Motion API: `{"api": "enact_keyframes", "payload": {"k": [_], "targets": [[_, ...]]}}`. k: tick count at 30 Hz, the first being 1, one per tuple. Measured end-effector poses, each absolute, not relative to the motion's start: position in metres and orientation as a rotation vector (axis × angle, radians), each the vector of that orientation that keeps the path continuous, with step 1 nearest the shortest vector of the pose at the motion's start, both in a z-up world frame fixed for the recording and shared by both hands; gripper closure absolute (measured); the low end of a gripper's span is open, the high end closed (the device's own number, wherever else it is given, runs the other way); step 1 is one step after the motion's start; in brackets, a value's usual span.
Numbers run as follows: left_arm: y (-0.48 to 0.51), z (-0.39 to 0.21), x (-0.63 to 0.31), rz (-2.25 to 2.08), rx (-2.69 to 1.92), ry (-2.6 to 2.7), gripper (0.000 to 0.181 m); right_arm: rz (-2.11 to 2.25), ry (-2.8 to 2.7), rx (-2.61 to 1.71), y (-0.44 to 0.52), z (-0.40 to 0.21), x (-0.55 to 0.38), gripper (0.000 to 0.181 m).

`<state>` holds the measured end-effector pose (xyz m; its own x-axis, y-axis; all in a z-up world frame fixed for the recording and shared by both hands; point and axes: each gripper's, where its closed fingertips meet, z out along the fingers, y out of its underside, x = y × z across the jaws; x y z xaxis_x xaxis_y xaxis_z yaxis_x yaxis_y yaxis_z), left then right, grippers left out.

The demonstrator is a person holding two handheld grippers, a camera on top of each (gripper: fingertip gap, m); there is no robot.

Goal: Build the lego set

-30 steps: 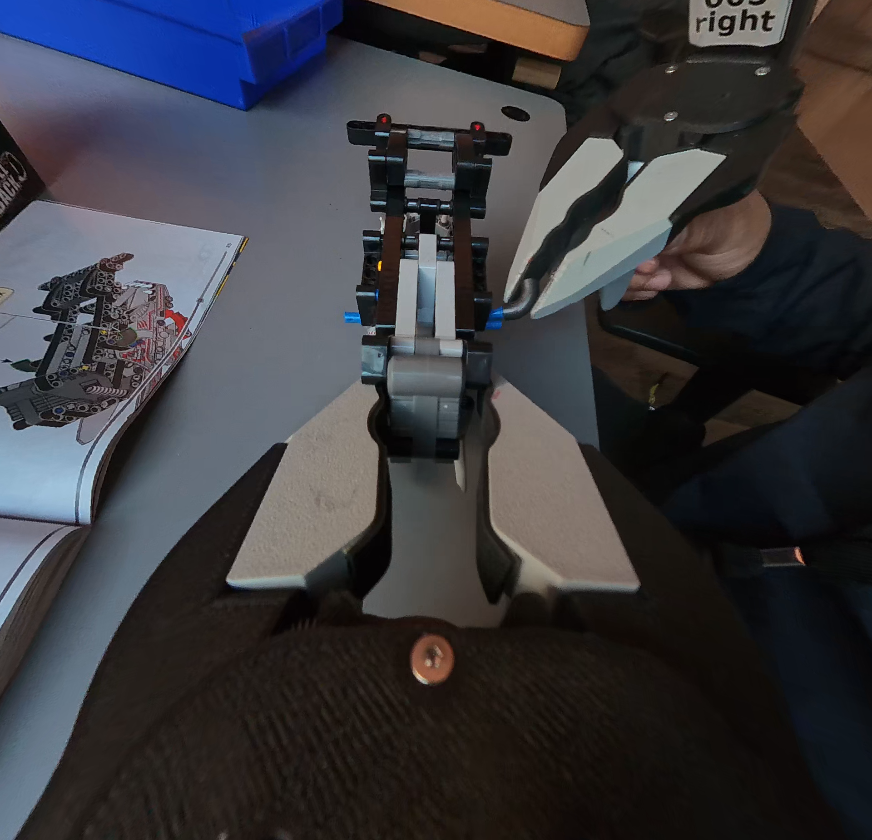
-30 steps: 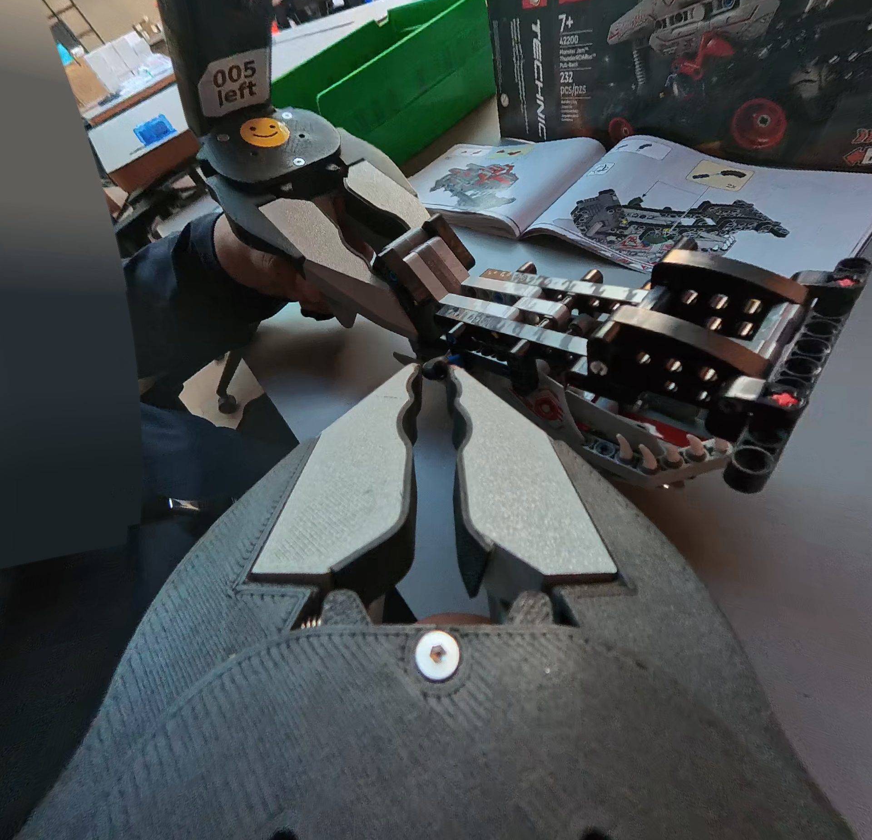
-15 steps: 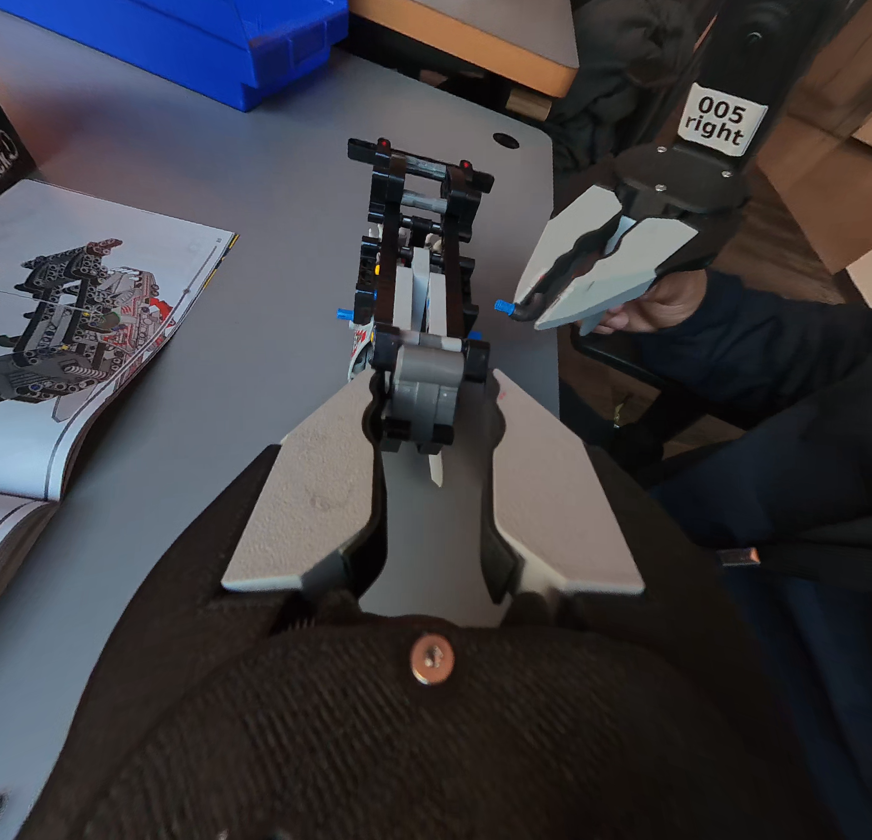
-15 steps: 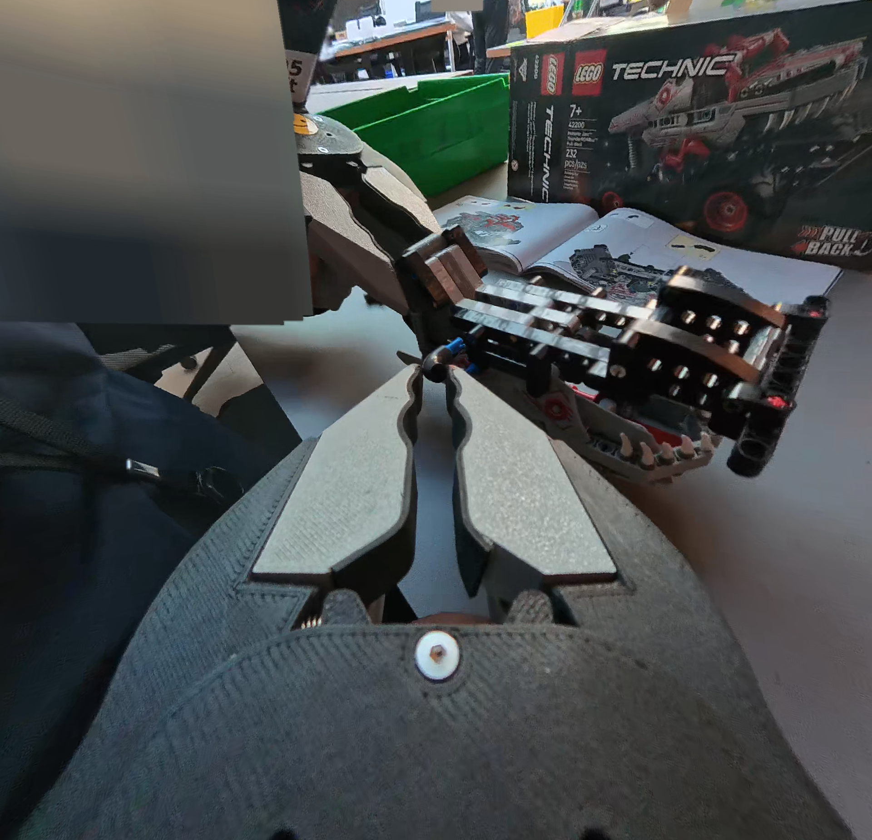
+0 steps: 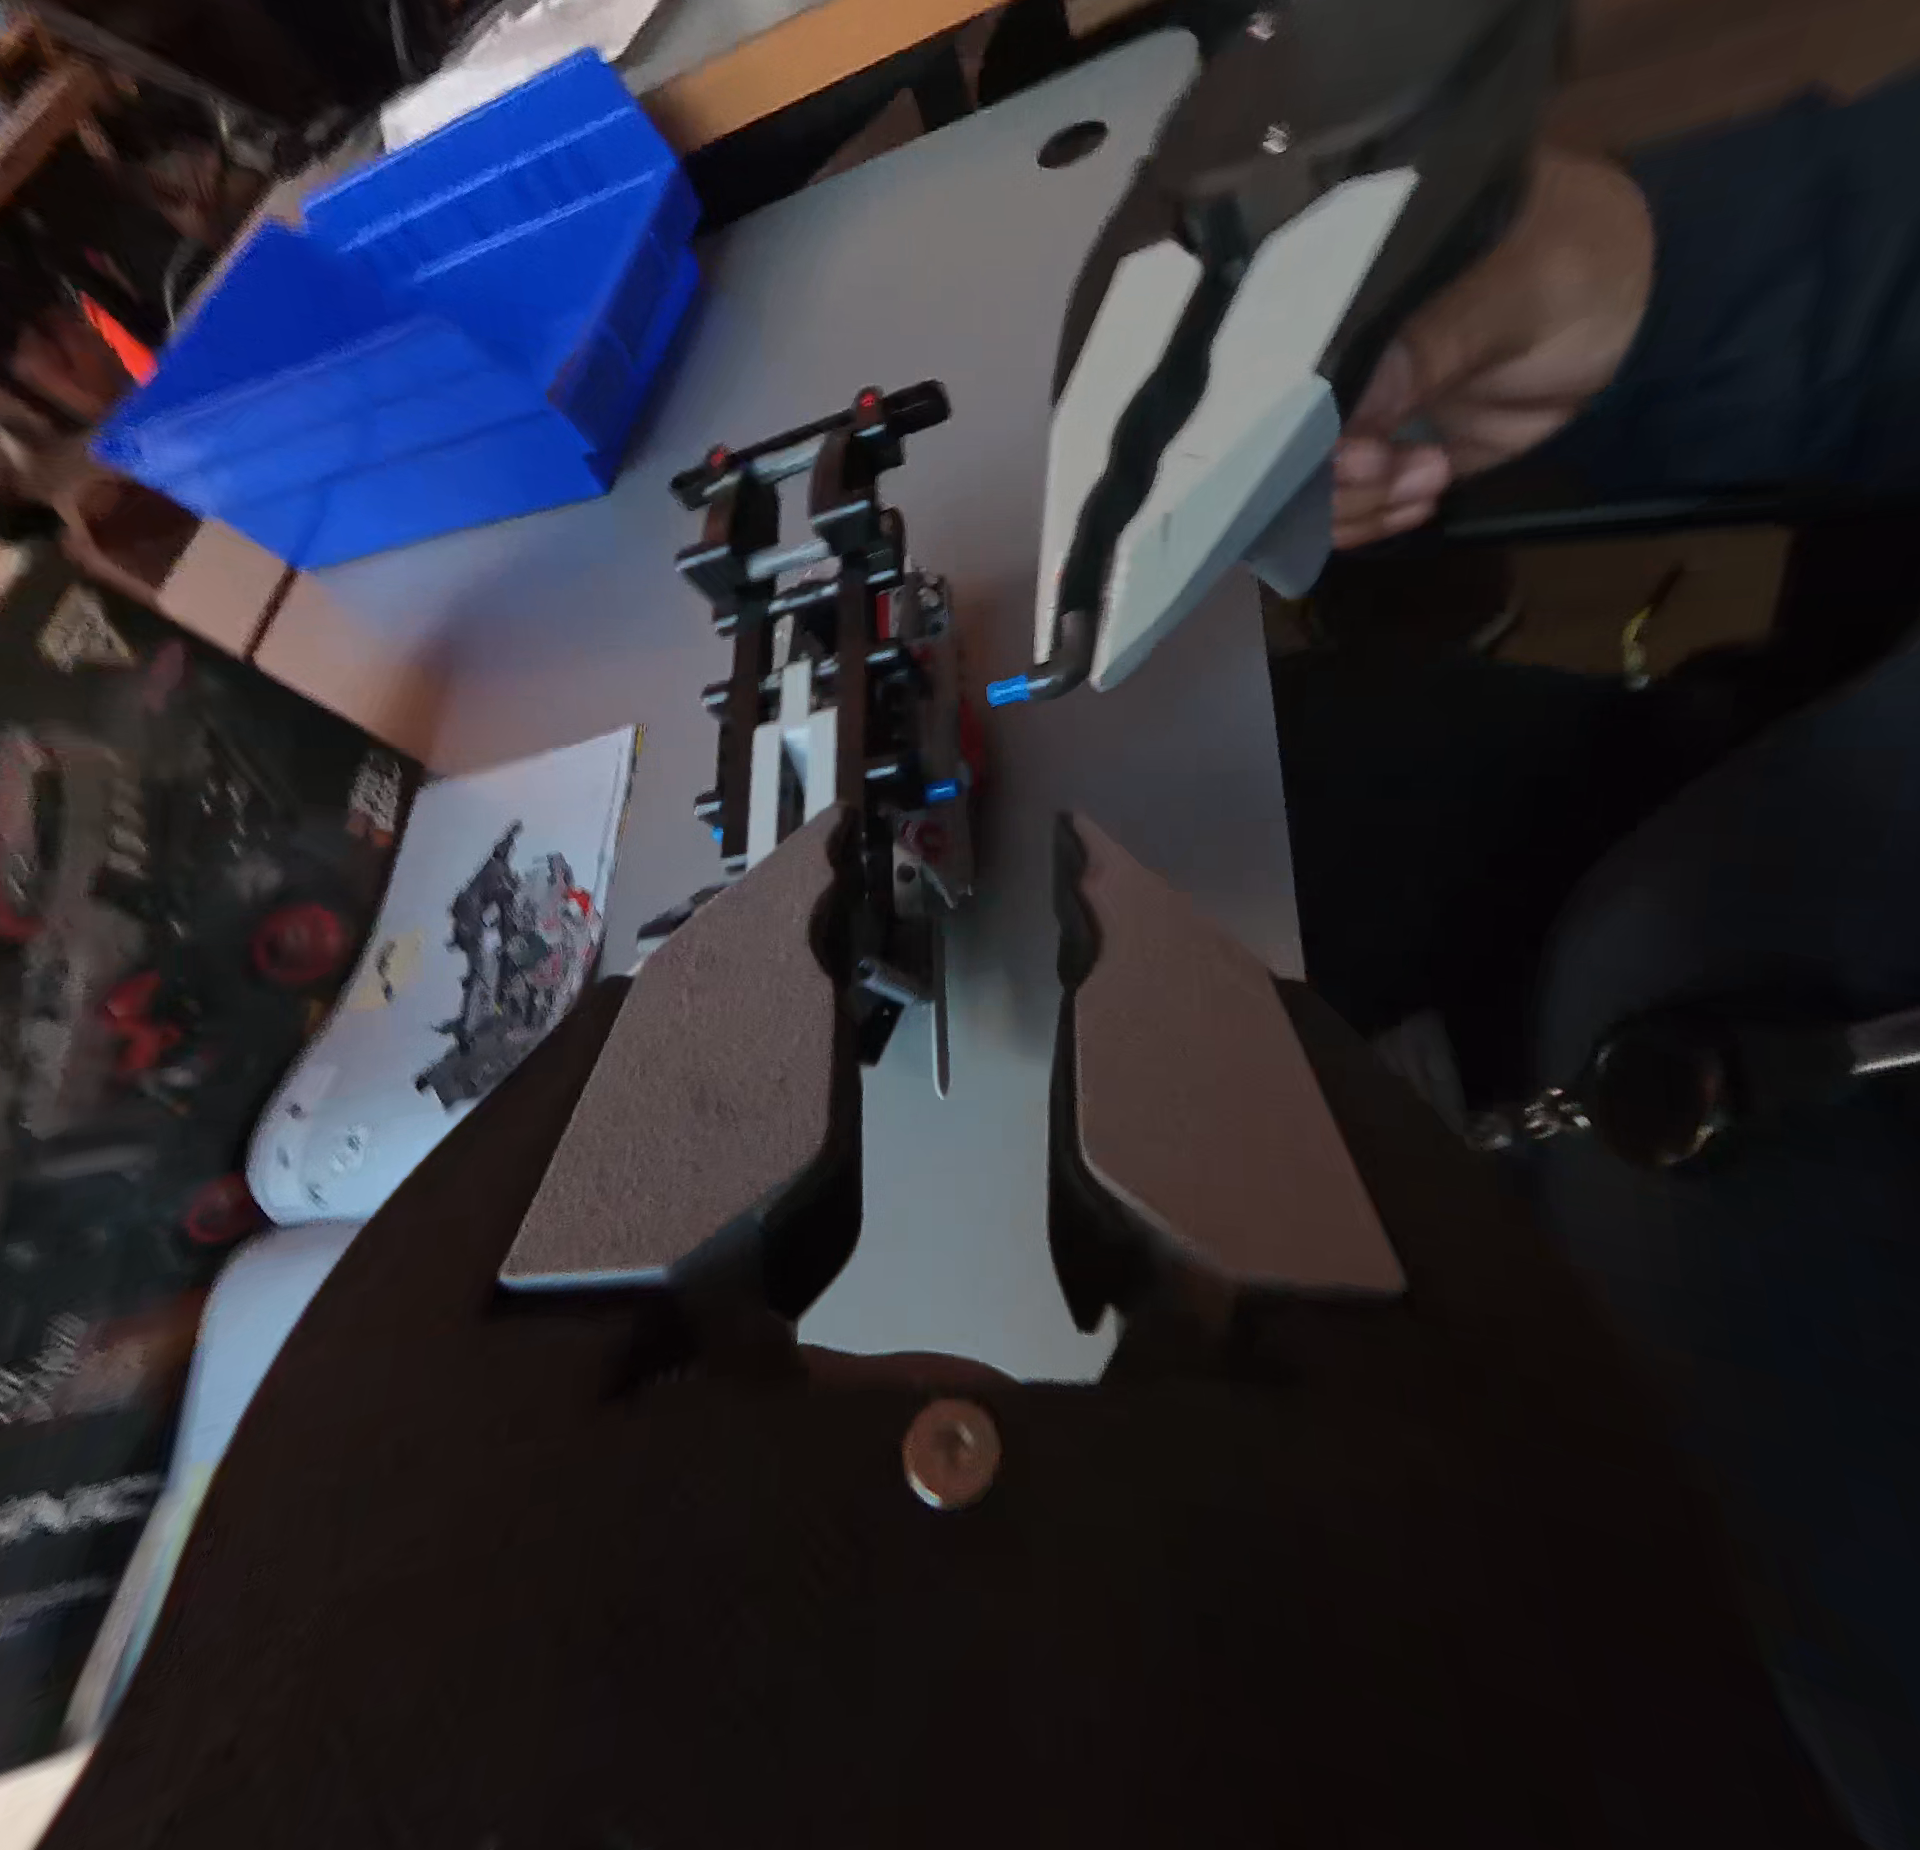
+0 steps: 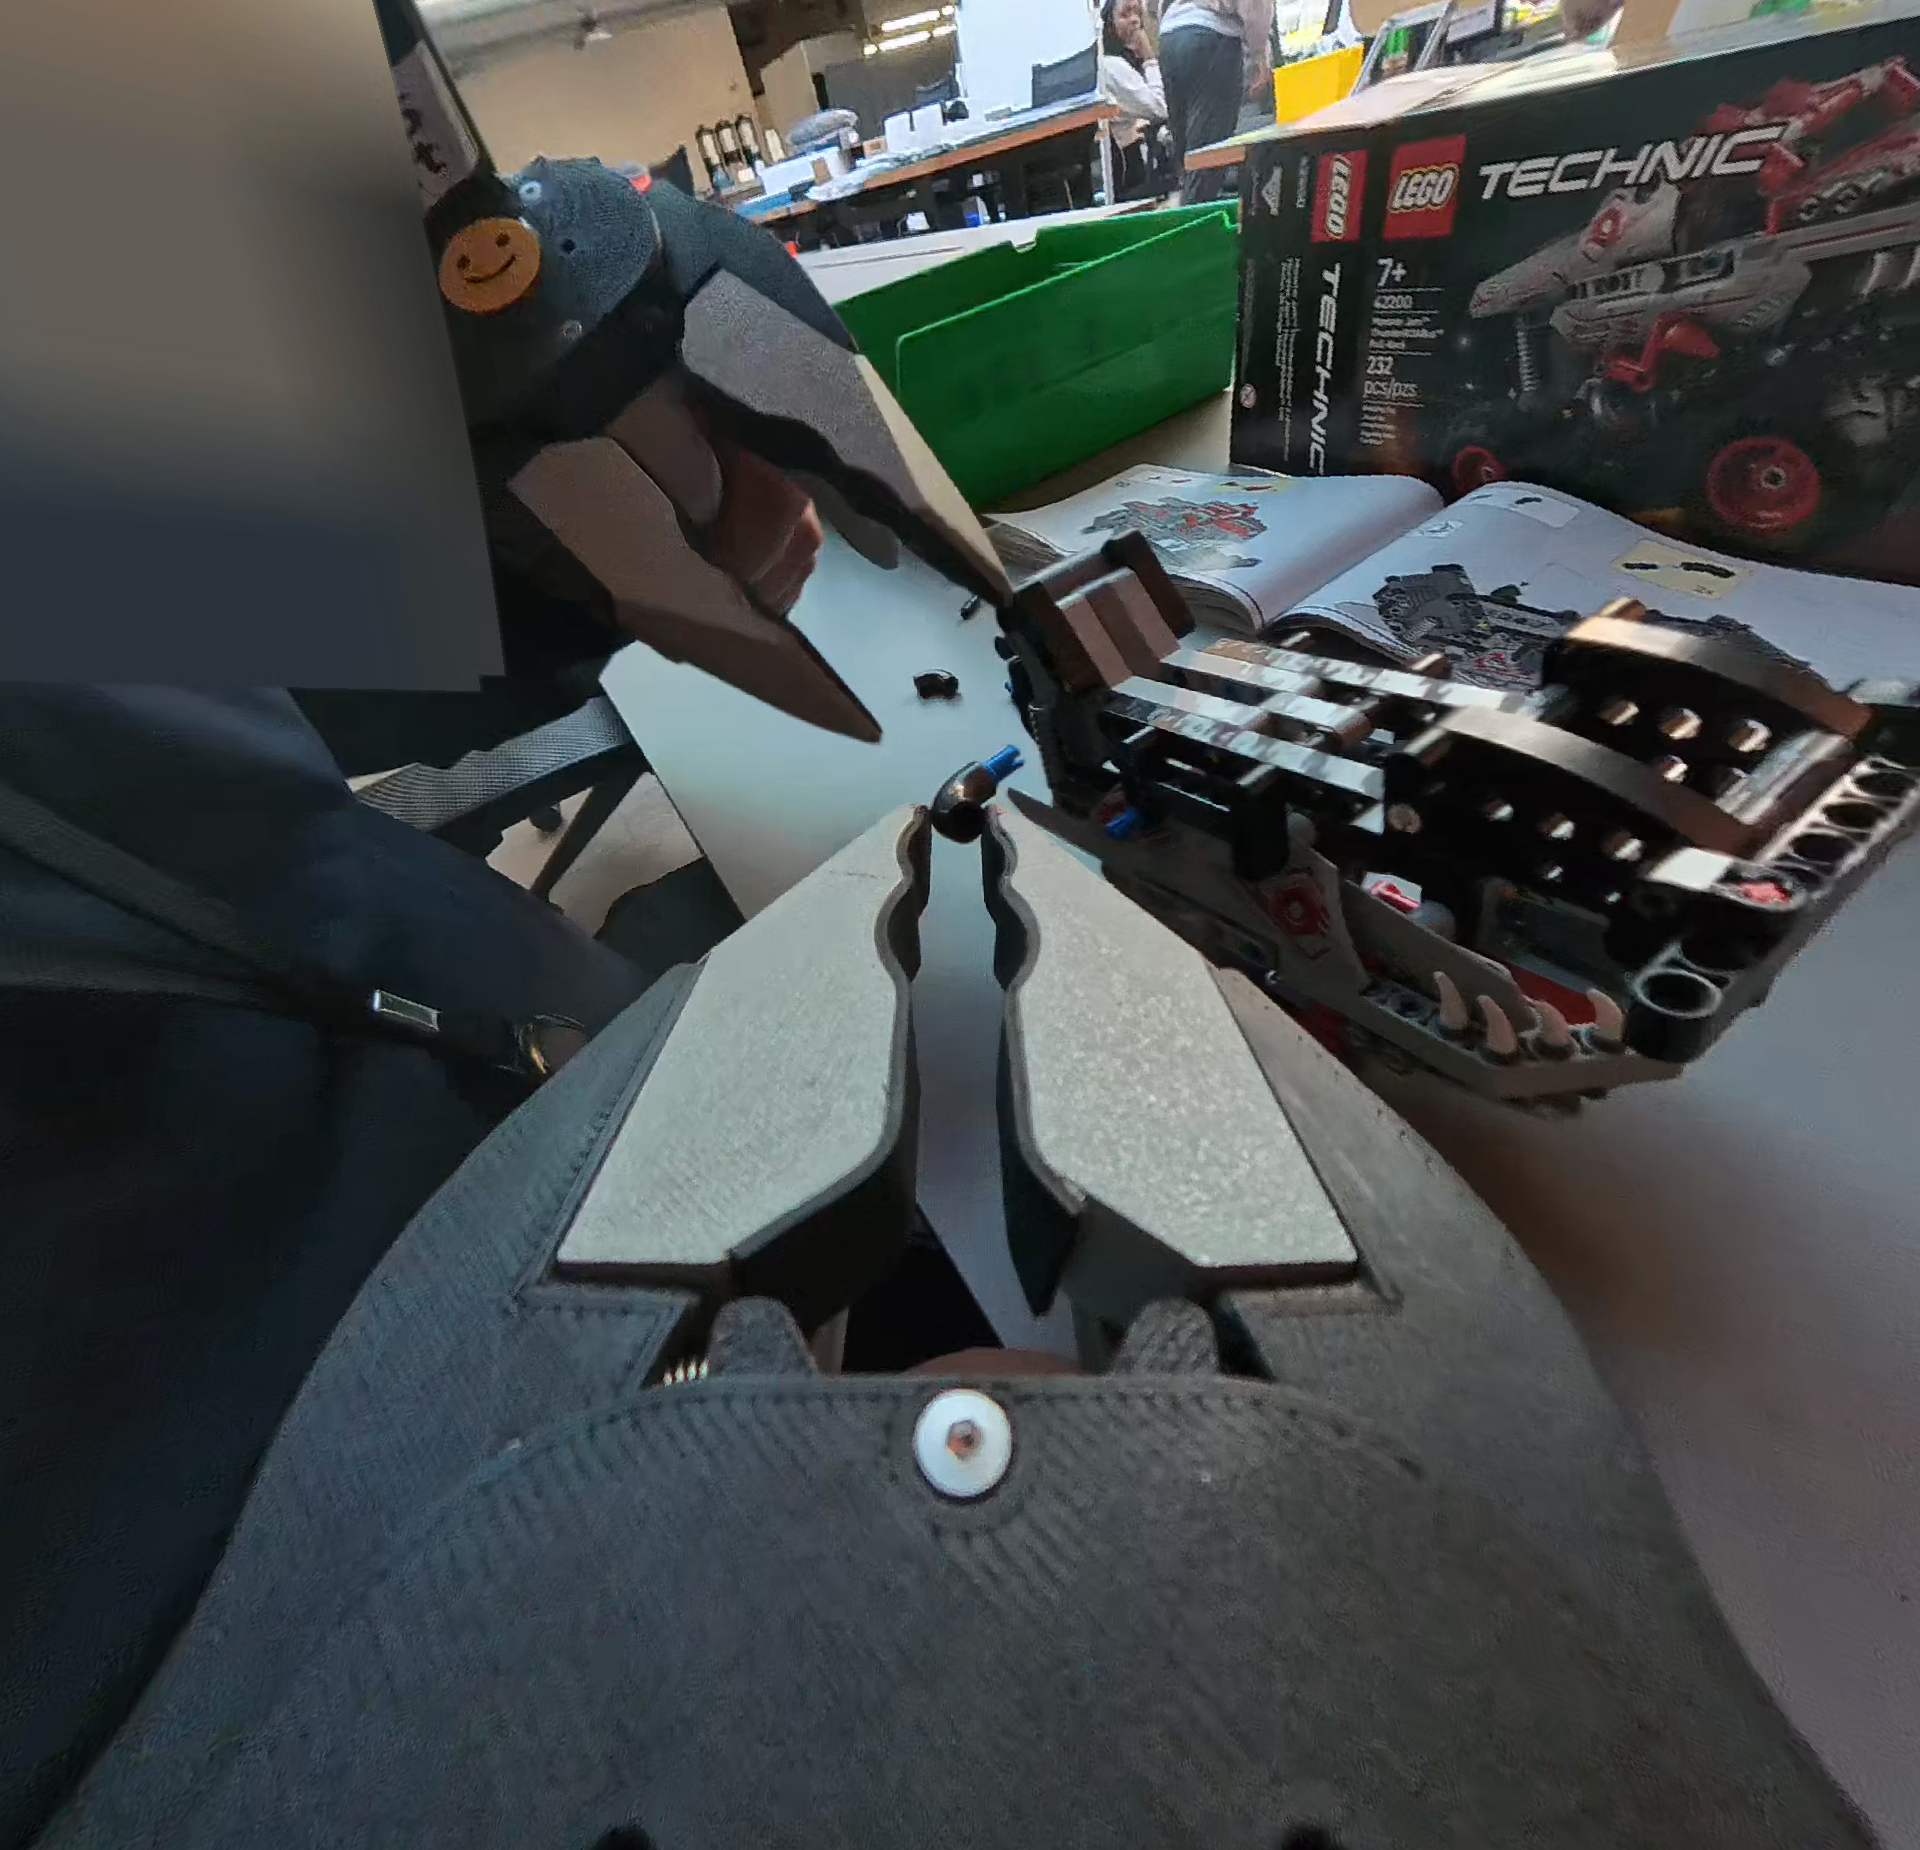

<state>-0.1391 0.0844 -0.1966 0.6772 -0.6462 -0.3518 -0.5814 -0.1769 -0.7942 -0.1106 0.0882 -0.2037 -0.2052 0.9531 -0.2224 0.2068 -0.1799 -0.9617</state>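
Note:
The black and grey lego chassis (image 5: 821, 657) lies on the grey table (image 5: 1143, 761); it also shows in the right wrist view (image 6: 1455, 761). My left gripper (image 5: 951, 855) is open and empty, and its left finger stands beside the chassis' near end. In the right wrist view the left gripper (image 6: 932, 666) hangs open with one fingertip at the chassis' end. My right gripper (image 6: 956, 824) is shut on a small dark piece with a blue pin (image 6: 971, 792), just off the chassis' side. That piece also shows in the left wrist view (image 5: 1023, 688).
A blue bin (image 5: 416, 346) stands at the table's far side. A green bin (image 6: 1039, 346), the set's box (image 6: 1610, 294) and an open instruction booklet (image 6: 1351, 543) lie behind the chassis. A small loose black part (image 6: 935, 680) sits on the table. The table edge is close on the right. My hands' fingertips stand some 4 cm from each other.
My left gripper has opened, let go of the chassis and tilted; the chassis now rests on the table. My right gripper drew its blue-pinned piece away from the chassis' side.

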Motion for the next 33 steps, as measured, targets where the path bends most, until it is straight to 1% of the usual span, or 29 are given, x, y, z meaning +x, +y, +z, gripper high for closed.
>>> {"api": "enact_keyframes", "payload": {"k": [5, 7, 12, 15, 19, 26, 28, 29, 33], "targets": [[0.088, -0.207, -0.12, 0.344, -1.571, 1.286, 0.157, 1.523, -1.454, -1.402, 0.078, -0.204, -0.11, 0.175], [0.085, -0.211, -0.114, 0.389, -1.504, 1.342, 0.163, 1.55, -1.451, -1.399, 0.076, -0.203, -0.109, 0.174], [0.088, -0.206, -0.114, 0.544, -1.362, 1.361, 0.169, 1.591, -1.481, -1.381, 0.07, -0.201, -0.109, 0.174], [0.086, -0.205, -0.11, 0.54, -1.327, 1.354, 0.173, 1.601, -1.495, -1.386, 0.067, -0.203, -0.11, 0.174], [0.087, -0.209, -0.111, 0.597, -1.289, 1.405, 0.178, 1.658, -1.464, -1.411, 0.068, -0.203, -0.111, 0.174], [0.094, -0.214, -0.121, 0.797, -1.183, 1.554, 0.179, 1.704, -1.372, -1.563, 0.078, -0.207, -0.112, 0.172], [0.093, -0.219, -0.121, 0.78, -1.201, 1.594, 0.18, 1.675, -1.335, -1.529, 0.081, -0.2, -0.111, 0.164], [0.09, -0.222, -0.119, 0.706, -1.247, 1.598, 0.18, 1.601, -1.332, -1.474, 0.082, -0.196, -0.109, 0.164], [0.08, -0.224, -0.109, 0.207, -1.518, 1.496, 0.18, 1.224, -1.52, -1.252, 0.071, -0.19, -0.101, 0.16]]}}
